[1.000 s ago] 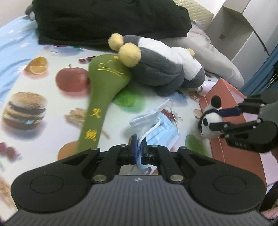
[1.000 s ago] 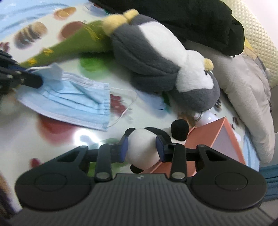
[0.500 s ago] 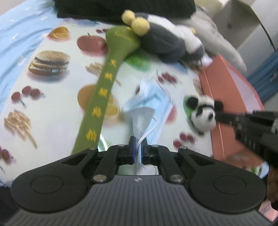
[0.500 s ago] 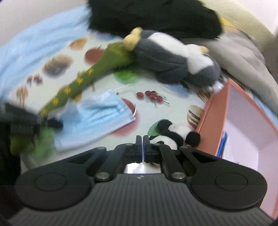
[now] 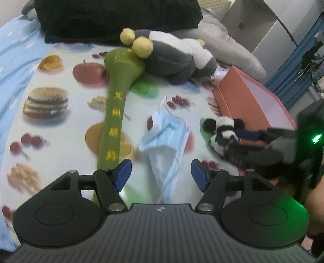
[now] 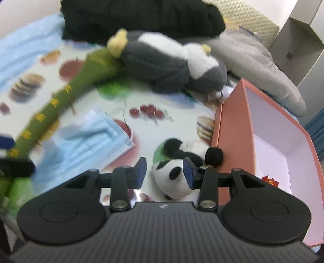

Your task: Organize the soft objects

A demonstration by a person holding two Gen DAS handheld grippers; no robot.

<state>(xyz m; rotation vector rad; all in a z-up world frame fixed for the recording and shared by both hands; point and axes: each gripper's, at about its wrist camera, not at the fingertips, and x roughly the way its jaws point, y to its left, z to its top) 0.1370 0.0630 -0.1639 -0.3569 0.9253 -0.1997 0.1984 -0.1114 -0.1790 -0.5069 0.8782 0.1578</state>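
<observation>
- Nearest the left wrist camera, the left hand-held gripper (image 5: 161,174) has just been opening; its blue pads stand wide apart, with the lower fold of a blue face mask (image 5: 168,144) between them but not pinched.
- The mask lies crumpled on the fruit-and-burger printed cover (image 5: 50,129). It looks nearly weightless and limp; a hold on the pleated body or folded edge seems safer than on the thin ear loop.
- Nearest the right wrist camera, the right hand-held gripper (image 6: 164,174) has also just been opening. Its pads flank a small panda plush (image 6: 176,178), the right pad close against it, the left with a gap; no squeeze shows.
- The panda lies just beside the wall of an orange box (image 6: 232,129) with a pale inside. It looks light and squashy; the round body should give the firmest grip, the small black ears the poorest.
- Farther off, a long green stuffed mallet (image 5: 117,113) stretches away from the left gripper. It probably flops, so a hold near the middle would balance it.
- Its head touches a large grey and white plush (image 5: 174,60), bulky and soft.
- Beyond lie a black garment (image 5: 113,18), a grey cushion (image 5: 228,44) and a blue sheet (image 5: 14,52); this looks like a bed, not a desk.
- At the far right stand pale cabinets (image 5: 261,26).
</observation>
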